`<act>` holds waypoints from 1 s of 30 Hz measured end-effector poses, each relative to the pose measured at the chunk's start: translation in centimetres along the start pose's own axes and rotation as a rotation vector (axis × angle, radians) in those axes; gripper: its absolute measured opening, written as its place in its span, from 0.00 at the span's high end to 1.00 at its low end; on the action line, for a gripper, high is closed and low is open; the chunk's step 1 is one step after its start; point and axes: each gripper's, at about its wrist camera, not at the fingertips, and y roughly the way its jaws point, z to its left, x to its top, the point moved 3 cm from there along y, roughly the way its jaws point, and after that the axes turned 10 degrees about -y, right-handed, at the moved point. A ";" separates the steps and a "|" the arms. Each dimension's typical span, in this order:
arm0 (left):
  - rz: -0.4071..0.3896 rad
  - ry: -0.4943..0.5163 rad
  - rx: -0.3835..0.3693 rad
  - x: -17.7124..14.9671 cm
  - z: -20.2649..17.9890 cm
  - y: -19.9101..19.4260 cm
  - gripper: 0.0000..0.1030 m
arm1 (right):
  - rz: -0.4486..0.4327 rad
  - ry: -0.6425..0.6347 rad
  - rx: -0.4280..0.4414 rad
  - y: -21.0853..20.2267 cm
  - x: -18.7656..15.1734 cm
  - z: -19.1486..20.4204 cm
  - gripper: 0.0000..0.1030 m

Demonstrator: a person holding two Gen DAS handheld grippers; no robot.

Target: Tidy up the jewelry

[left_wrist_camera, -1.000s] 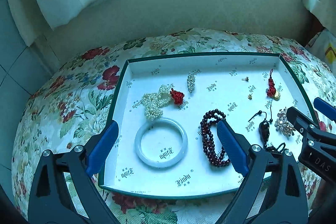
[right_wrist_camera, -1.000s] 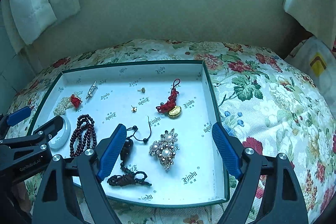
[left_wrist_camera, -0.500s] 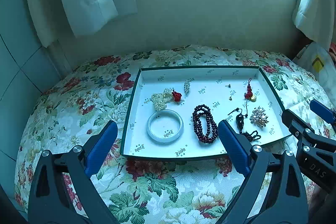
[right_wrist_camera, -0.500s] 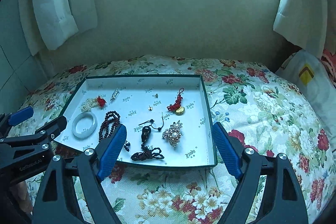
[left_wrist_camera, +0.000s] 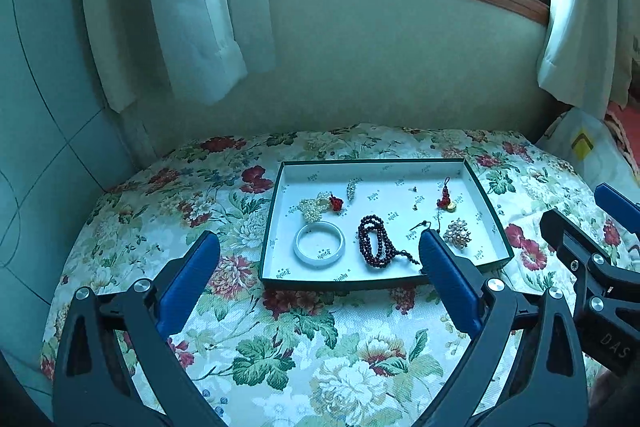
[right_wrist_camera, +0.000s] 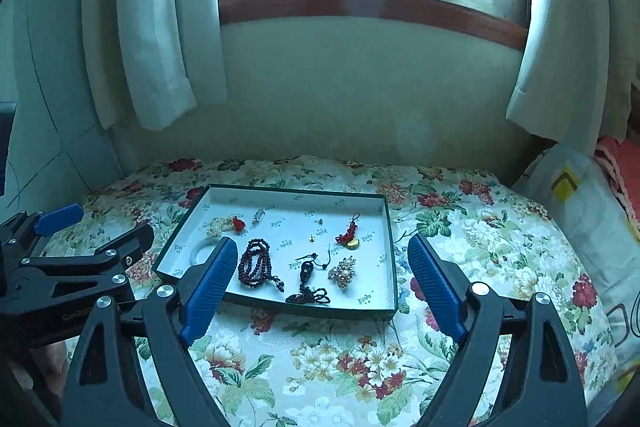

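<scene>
A green-rimmed white tray point(left_wrist_camera: 496, 227) point(right_wrist_camera: 394, 267) lies on a floral cloth. In it lie a white bangle point(left_wrist_camera: 319, 247), a pearl piece with a red knot point(left_wrist_camera: 316, 207), dark red beads point(left_wrist_camera: 374, 241) point(right_wrist_camera: 256, 265), a black cord pendant point(right_wrist_camera: 307, 273), a pearl brooch point(left_wrist_camera: 457, 233) point(right_wrist_camera: 343, 271), a red knot with a gold charm point(left_wrist_camera: 446, 199) point(right_wrist_camera: 349, 237), a silver clip point(left_wrist_camera: 352, 187) and small studs point(left_wrist_camera: 416, 197). My left gripper point(left_wrist_camera: 316, 263) and right gripper point(right_wrist_camera: 318, 263) are both open and empty, held back in front of the tray.
The floral cloth point(left_wrist_camera: 312, 347) covers the whole surface. A wall with a window and white curtains point(left_wrist_camera: 192, 7) stands behind. A white bag point(right_wrist_camera: 580, 203) lies at the right edge. Each gripper shows at the side of the other's view.
Both grippers have pulled back and up from the tray, so it looks smaller and farther. The window has come into view. The jewelry has not moved.
</scene>
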 end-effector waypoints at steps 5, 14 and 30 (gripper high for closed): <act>-0.030 -0.014 -0.005 -0.3 0.5 -3.4 0.03 | -0.034 -0.003 0.019 -2.9 0.0 0.6 0.17; -0.076 -0.022 -0.017 -0.9 0.9 -8.4 0.02 | -0.096 -0.007 0.018 -7.6 0.1 1.2 0.17; -0.119 -0.017 -0.031 -2.2 1.0 -12.7 0.02 | -0.139 -0.021 0.022 -11.4 -0.7 1.7 0.17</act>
